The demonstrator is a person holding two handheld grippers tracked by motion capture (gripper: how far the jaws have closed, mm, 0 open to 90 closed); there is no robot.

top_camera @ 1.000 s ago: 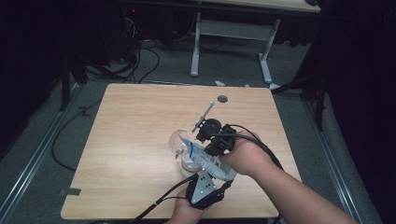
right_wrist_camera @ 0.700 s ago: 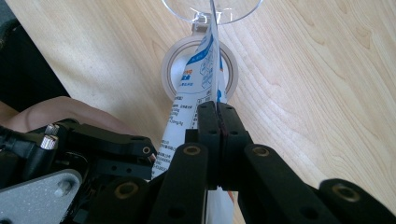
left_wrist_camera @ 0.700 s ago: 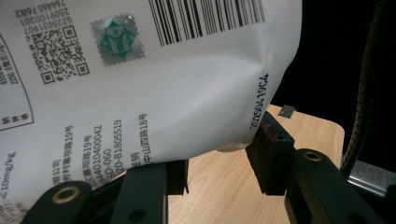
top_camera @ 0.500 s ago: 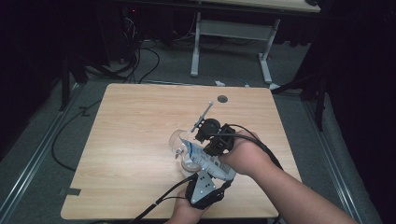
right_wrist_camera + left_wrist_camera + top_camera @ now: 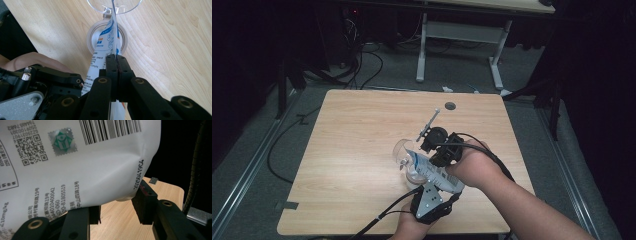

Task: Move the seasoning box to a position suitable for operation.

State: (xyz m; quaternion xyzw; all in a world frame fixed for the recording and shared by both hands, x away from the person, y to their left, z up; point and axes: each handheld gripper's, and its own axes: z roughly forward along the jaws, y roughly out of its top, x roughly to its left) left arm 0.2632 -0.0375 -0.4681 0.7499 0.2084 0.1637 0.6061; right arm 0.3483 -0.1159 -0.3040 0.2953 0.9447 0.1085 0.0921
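Note:
A white and blue printed pouch [image 5: 433,172] hangs over the near middle of the wooden table [image 5: 362,130], stretched between both grippers. My left gripper [image 5: 436,184] grips the pouch's bulging lower end; in the left gripper view its jaws [image 5: 117,207] stand on either side of the pouch [image 5: 87,170]. My right gripper [image 5: 116,58] is shut on the thin top seam of the pouch [image 5: 103,42]. In the high view it [image 5: 426,156] comes in from the right. The pouch's tip points at a clear glass cup [image 5: 402,149].
A ring of pale tape [image 5: 91,35] lies on the table under the pouch, just short of the clear cup [image 5: 130,6]. A thin metal rod [image 5: 428,124] sticks out beyond the right gripper. A round hole [image 5: 450,106] sits near the table's far edge.

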